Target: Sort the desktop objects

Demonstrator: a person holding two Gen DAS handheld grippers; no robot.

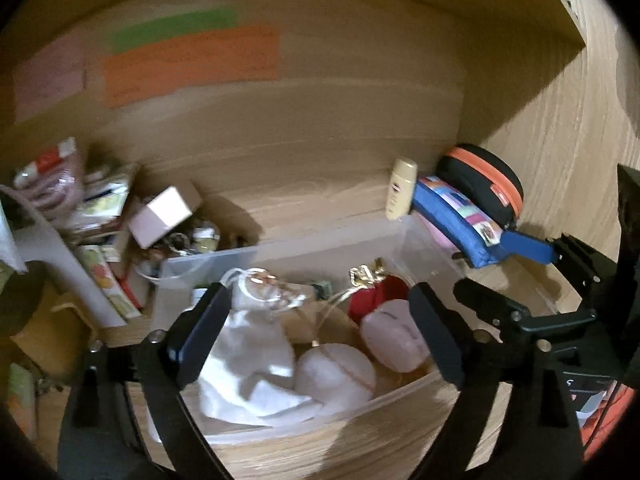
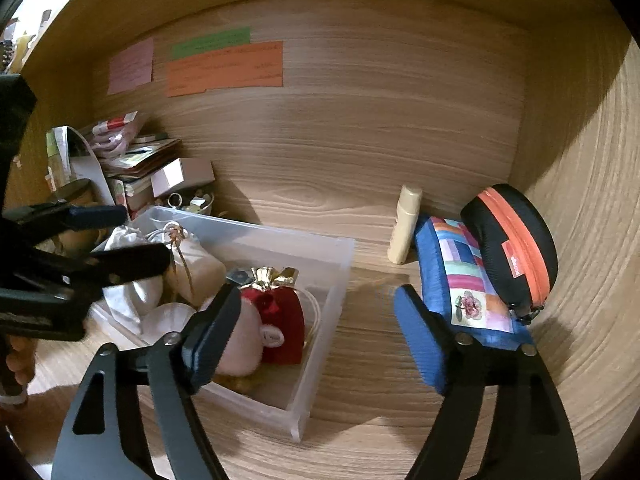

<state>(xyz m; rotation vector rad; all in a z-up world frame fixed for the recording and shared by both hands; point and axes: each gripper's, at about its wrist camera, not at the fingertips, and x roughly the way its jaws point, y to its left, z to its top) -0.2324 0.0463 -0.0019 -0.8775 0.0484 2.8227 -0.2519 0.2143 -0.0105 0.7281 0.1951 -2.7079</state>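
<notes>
A clear plastic bin [image 2: 340, 276] on the wooden desk holds a red pouch with a gold top [image 2: 284, 316], white cloth bags [image 1: 248, 364] and pink round pouches [image 1: 394, 336]. My left gripper [image 1: 320, 332] is open and empty, its fingers over the bin's contents. My right gripper [image 2: 316, 328] is open and empty above the desk just right of the bin. A blue patchwork pencil case [image 2: 464, 276], a black case with an orange zip [image 2: 516, 240] and a cream bottle [image 2: 406, 228] stand at the right against the back wall.
A cluttered pile of booklets, packets, a small pink box [image 2: 180, 176] and a bowl of trinkets [image 2: 192, 202] sits at the back left. Coloured paper notes [image 2: 224, 68] are stuck on the back panel. Wooden walls enclose the right side.
</notes>
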